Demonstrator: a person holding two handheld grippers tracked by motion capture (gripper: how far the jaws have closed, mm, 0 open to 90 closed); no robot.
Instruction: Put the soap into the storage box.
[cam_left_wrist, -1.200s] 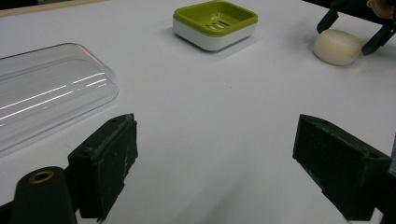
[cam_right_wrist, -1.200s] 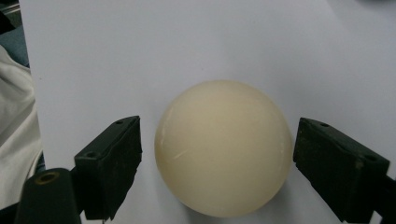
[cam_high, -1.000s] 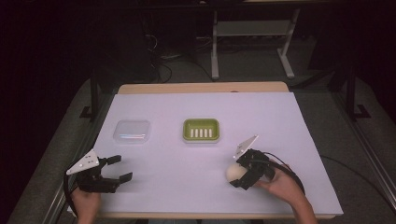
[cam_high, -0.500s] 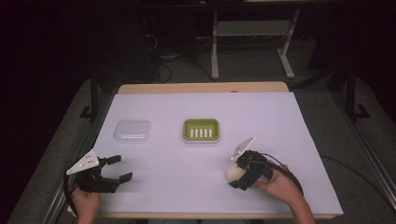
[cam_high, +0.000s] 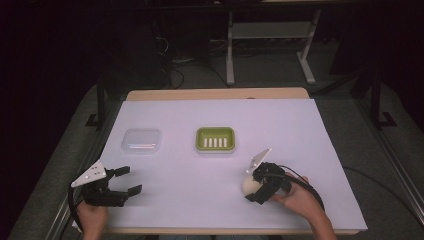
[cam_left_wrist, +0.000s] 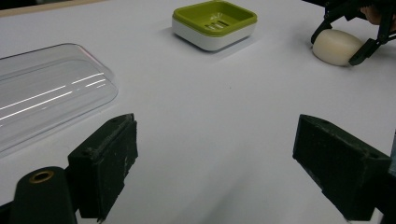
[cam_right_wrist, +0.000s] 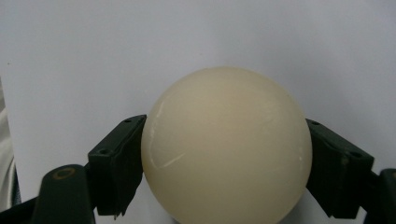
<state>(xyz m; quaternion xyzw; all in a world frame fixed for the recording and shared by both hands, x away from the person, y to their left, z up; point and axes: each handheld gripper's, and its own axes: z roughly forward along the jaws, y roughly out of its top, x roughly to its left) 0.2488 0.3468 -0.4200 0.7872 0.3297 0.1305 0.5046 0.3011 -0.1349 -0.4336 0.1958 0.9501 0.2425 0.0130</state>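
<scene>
Right gripper view: right tongs (cam_right_wrist: 224, 163) clamp cream soap (cam_right_wrist: 226, 144).

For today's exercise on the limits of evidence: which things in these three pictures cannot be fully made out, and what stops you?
- Soap: in the right gripper view its underside is cut off by the bottom edge, and both jaws cover its sides.
- Clear lid: in the left gripper view the left edge cuts it off.
- Soap dish: in the high view it is too small to show details of its slots.

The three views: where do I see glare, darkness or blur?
High view: the white table is bright, the room behind very dark. Left gripper view: bright streaks of glare on the clear lid. Right gripper view: the cream soap looks soft, slightly out of focus.
</scene>
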